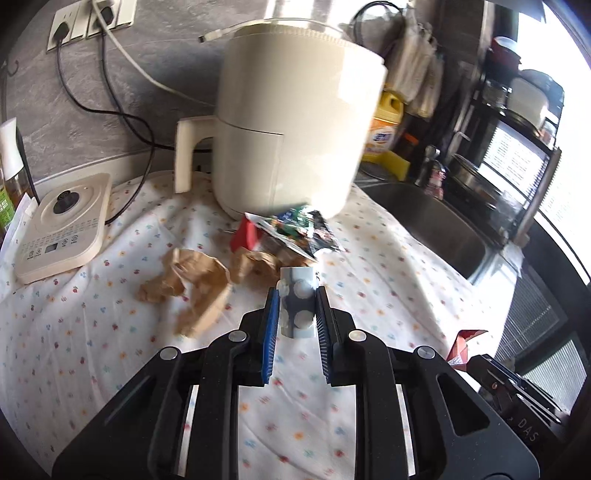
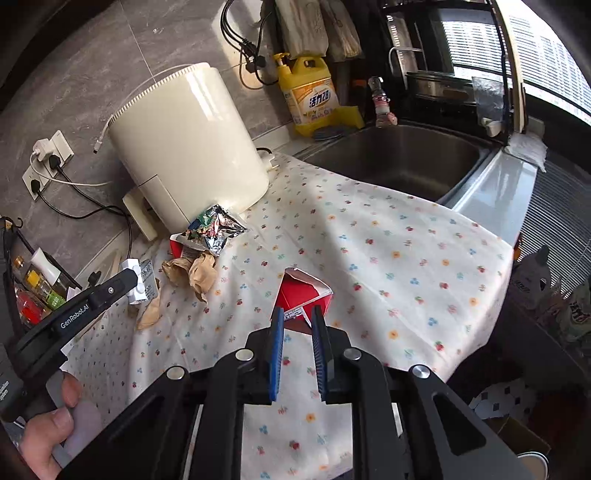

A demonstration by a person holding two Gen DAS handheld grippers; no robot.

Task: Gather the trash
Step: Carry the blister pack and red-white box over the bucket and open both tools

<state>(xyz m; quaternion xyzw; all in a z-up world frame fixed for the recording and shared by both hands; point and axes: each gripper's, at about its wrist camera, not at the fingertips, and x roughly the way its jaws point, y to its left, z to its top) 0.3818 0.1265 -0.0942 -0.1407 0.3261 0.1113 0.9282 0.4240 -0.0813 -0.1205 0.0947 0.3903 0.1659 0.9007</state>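
Holding trash: left gripper (image 1: 296, 295) has its jaws closed on a white blister pack (image 1: 298, 302), lifted above the counter cloth (image 1: 92, 332); right gripper (image 2: 296, 314) has its jaws pinched on the lower corner of a red carton (image 2: 303, 291) that rests on the cloth.
Loose trash on the counter: crumpled brown paper (image 1: 192, 284), two main wads lying close together, and one foil snack wrapper (image 1: 299, 232) leaning against the foot of the cream air fryer (image 1: 295, 122); a second red carton (image 1: 246, 234) sits just behind the wrapper.
Count of red cartons: two, one held and one by the air fryer.
Left view only: a cream appliance base (image 1: 62, 229) with a button panel at the cloth's far-left edge, and the wall sockets (image 1: 88, 22) with three plugs seen head-on.
Right view only: the person's left hand (image 2: 48, 435) on the other gripper's handle, the whole steel sink (image 2: 399, 162), and the full label of the yellow detergent bottle (image 2: 310, 96) beside it.
Both views: the held carton shows only as a red tip at the left view's lower right; the blister pack shows in the right view at far left, in the other jaws.
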